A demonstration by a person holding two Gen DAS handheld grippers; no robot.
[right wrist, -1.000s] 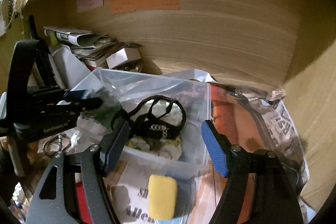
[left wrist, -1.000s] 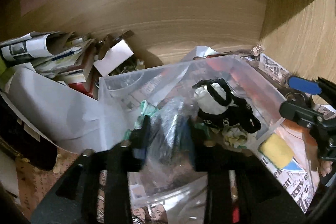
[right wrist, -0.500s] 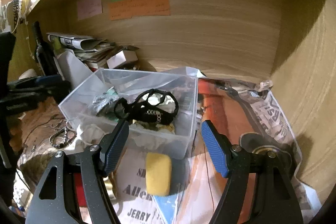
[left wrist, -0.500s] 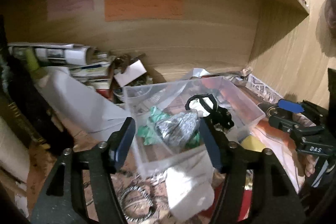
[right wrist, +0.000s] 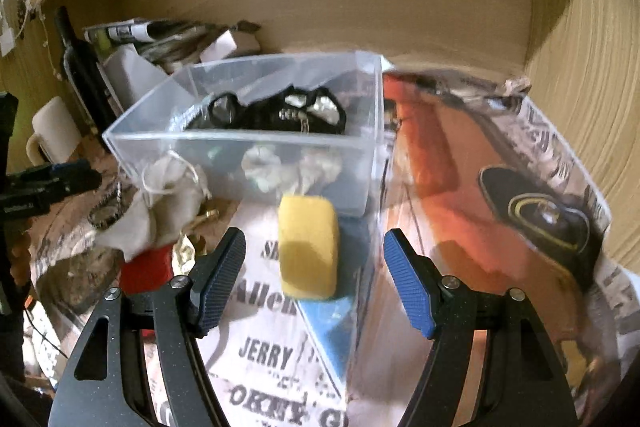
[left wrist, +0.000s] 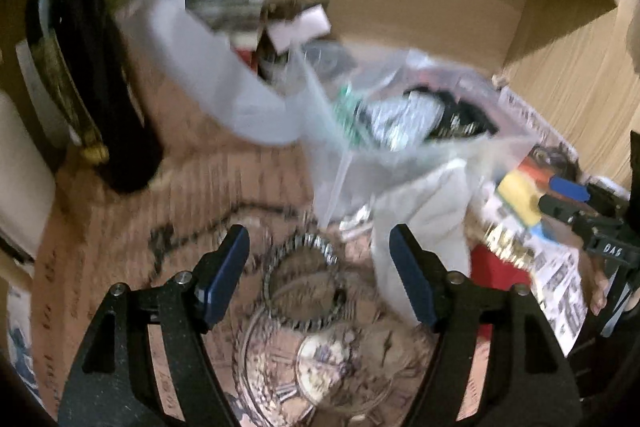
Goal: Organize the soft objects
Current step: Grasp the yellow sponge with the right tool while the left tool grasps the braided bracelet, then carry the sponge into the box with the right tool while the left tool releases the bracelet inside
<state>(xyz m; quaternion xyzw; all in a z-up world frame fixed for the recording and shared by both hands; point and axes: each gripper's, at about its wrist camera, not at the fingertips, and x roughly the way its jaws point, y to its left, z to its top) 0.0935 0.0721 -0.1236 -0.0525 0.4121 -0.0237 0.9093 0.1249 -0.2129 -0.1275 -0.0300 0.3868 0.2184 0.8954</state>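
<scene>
Currently between picks, I'd say: the bin [right wrist: 248,99] already holds soft stuff (black straps, crumpled cloth), and two soft items sit outside it; the sponge [right wrist: 307,247] lies on the newspaper [right wrist: 264,355] just in front of the bin's front wall, and the pouch [right wrist: 160,203] slumps against the bin's left front corner.

Right tool [right wrist: 314,279]: spread wide, empty, touching nothing; sponge sits in line with the gap, slightly ahead of the tips; likely next target; needs a short push forward, then a gentle squeeze across its narrow sides, since it will compress.

Left tool [left wrist: 318,279]: also spread, empty; hovers over a ring of beads [left wrist: 300,279] on the bench [left wrist: 120,227], pouch just right of its right finger; view is motion-blurred, so contact there is unclear; the ring doesn't look soft, so I'd skip it and take the pouch.
</scene>
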